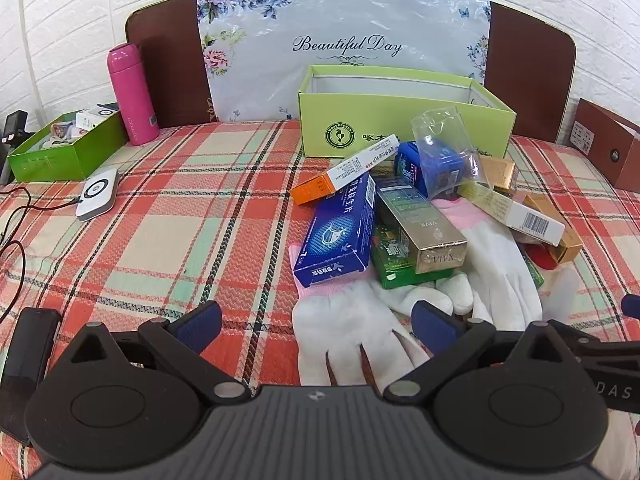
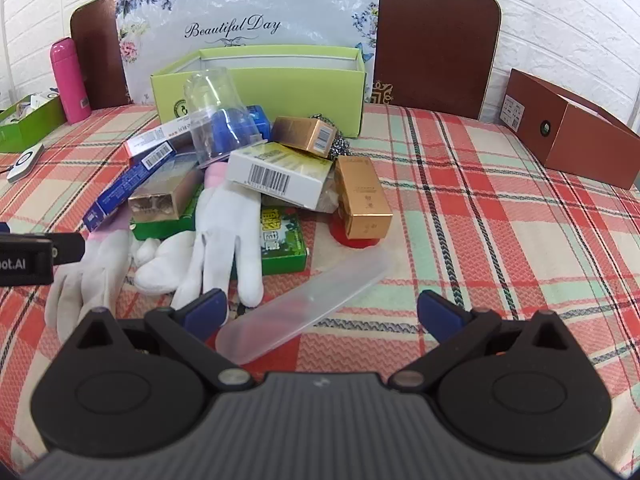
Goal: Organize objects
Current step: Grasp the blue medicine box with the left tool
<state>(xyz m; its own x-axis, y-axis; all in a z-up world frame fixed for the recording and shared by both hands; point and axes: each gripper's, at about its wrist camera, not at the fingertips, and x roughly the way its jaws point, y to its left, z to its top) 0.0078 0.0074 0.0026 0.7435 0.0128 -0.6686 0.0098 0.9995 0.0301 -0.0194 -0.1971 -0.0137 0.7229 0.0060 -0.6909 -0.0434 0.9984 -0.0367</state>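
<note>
1. Cardboard makes up most of the heap (image 2: 248, 184): small boxes in blue, gold, green and white lie crossed over one another, with a pair of white gloves (image 2: 224, 240) spread under them; the heap sits mid-desk, just in front of the light green open box (image 2: 280, 92), which looks like the place meant to take them.
2. A blue box (image 1: 340, 236) lies nearest the left tongs; a gold box (image 2: 362, 204) rests at the right edge of the heap on something red; a frosted plastic case (image 2: 304, 308) lies apart at the near side, angled toward the right tongs, and so is likely the easiest first pick.
3. The left tongs (image 1: 316, 326) hang wide and hold nothing, low over the fingers of one glove; the right tongs (image 2: 320, 314) are equally wide and bare, with the case's near end between the fingers but not touched.
4. Both seem poised to begin; nothing from the heap can be seen in the open box, though its floor is hidden.
5. The desk wears a red, cream and green plaid cloth (image 2: 480, 240); a pink flask (image 1: 132, 96), a darker green box (image 1: 64, 152) and a white gadget (image 1: 98, 194) stand at the left, a brown box (image 2: 572, 140) at the right; behind is a white brick wall (image 1: 80, 8).
</note>
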